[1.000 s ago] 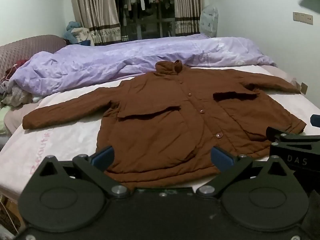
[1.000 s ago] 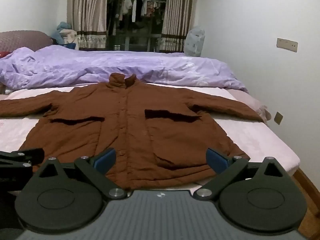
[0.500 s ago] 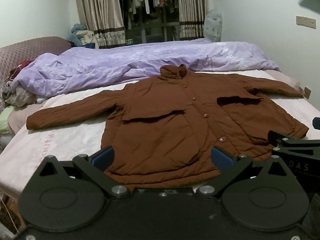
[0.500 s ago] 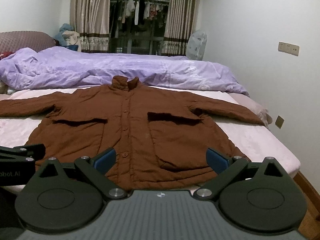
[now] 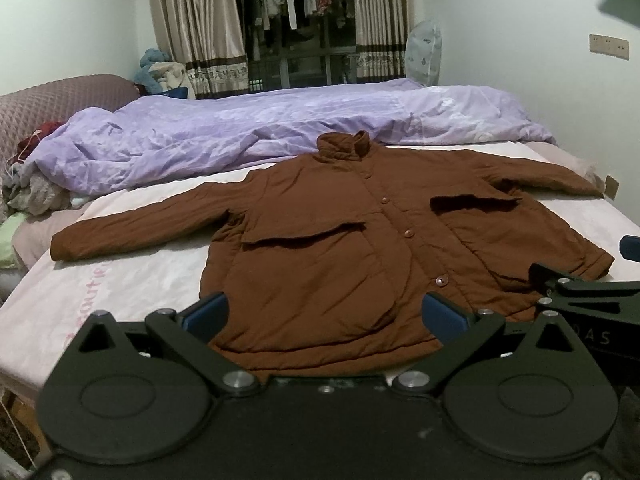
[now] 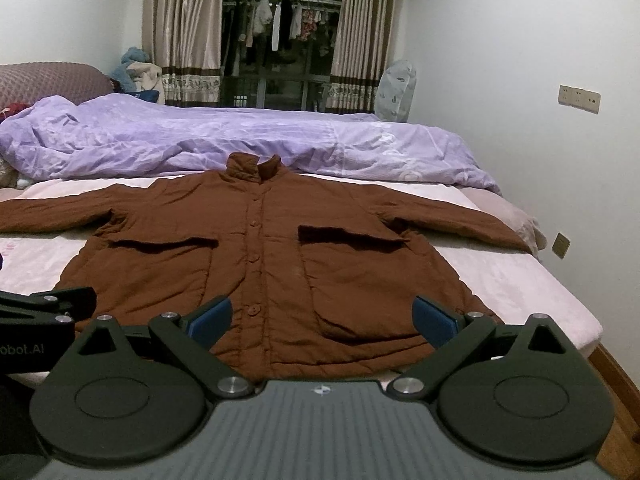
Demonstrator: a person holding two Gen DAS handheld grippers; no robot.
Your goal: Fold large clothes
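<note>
A brown padded jacket lies flat and buttoned on the bed, front up, collar away from me, both sleeves spread out sideways. It also shows in the right wrist view. My left gripper is open and empty, held in front of the jacket's hem on its left half. My right gripper is open and empty, in front of the hem on the right half. Neither touches the jacket. Part of the right gripper shows at the right edge of the left wrist view.
The jacket rests on a pale pink sheet. A rumpled purple duvet lies along the far side of the bed. Loose clothes pile at the left end. A wall runs close on the right; wooden floor shows below it.
Both grippers have tilted up slightly, so the jacket sits lower in both views. The jacket has not moved. Both grippers stay open.
</note>
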